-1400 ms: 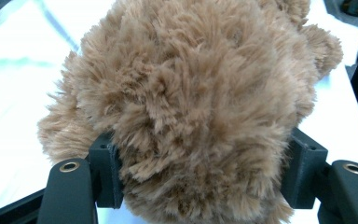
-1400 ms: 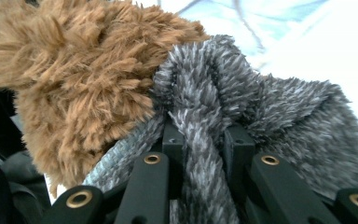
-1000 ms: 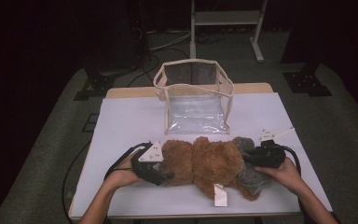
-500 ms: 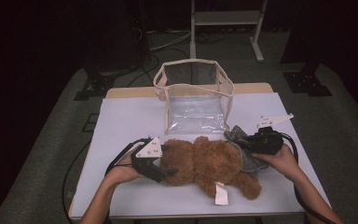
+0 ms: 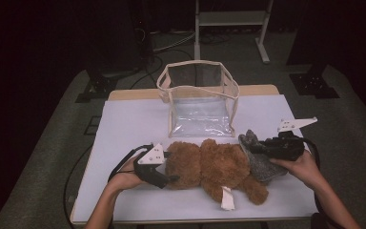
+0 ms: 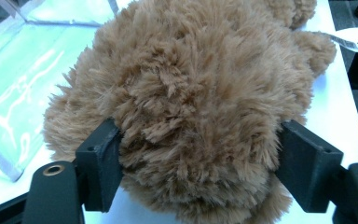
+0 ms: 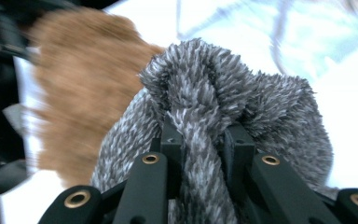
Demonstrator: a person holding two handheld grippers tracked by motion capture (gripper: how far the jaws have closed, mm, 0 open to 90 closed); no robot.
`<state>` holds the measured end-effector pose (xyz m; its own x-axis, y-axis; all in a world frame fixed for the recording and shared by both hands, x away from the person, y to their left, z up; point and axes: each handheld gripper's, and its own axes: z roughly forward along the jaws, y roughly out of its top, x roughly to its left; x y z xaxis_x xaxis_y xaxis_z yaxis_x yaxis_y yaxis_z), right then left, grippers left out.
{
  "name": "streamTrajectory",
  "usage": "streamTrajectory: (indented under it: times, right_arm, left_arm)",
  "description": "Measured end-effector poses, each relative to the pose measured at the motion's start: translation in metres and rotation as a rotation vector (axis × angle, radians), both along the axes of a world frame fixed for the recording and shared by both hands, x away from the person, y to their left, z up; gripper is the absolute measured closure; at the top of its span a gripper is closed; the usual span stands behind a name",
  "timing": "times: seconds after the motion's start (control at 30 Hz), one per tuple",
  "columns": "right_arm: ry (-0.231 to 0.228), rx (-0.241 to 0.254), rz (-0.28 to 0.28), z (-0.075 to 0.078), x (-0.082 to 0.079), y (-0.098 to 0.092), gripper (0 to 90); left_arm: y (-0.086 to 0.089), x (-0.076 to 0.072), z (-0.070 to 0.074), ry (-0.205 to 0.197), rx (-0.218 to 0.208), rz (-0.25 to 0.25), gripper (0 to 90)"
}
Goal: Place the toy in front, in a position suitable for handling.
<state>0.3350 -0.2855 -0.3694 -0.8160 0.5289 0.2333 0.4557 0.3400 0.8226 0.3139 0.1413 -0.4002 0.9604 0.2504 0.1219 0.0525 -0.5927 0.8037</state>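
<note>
brown teddy lying near my desk's front edge, my right gripper pinching its grey fuzzy hat, lifted since a moment ago, my left gripper just closing in, jaws squeezing its fur, clear bag behind, white desk, dark room

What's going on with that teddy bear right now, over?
Left hand-held gripper closing on teddy bear. Right hand-held gripper shut on grey cloth. Clear bag behind, nothing blocking.
</note>
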Motion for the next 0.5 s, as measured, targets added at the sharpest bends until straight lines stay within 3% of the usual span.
streamTrajectory:
  times: [0.07, 0.13, 0.23, 0.3, 0.4, 0.5]
  right_arm:
    - [-0.02, 0.004, 0.028, 0.007, -0.006, 0.006, 73.7]
    - [-0.012, 0.003, 0.051, 0.005, -0.007, 0.011, 73.7]
    - [0.031, -0.016, 0.043, -0.008, -0.002, 0.009, 73.7]
    - [0.046, -0.031, 0.034, -0.009, -0.002, 0.005, 73.7]
    - [0.034, -0.003, 0.054, 0.006, -0.005, 0.004, 73.7]
    - [0.002, -0.013, 0.095, 0.022, -0.003, 0.019, 73.6]
  left_arm:
    - [-0.002, -0.001, 0.001, -0.003, 0.003, 0.003, 25.0]
    - [-0.002, -0.001, 0.001, -0.012, 0.01, 0.004, 24.9]
    - [-0.001, -0.001, 0.0, -0.009, -0.012, 0.015, 24.8]
    - [-0.003, -0.001, 0.0, -0.004, -0.017, 0.017, 24.8]
    - [-0.008, 0.001, 0.0, -0.002, -0.019, 0.015, 24.9]
    - [-0.015, 0.001, 0.001, -0.008, -0.011, 0.008, 24.9]
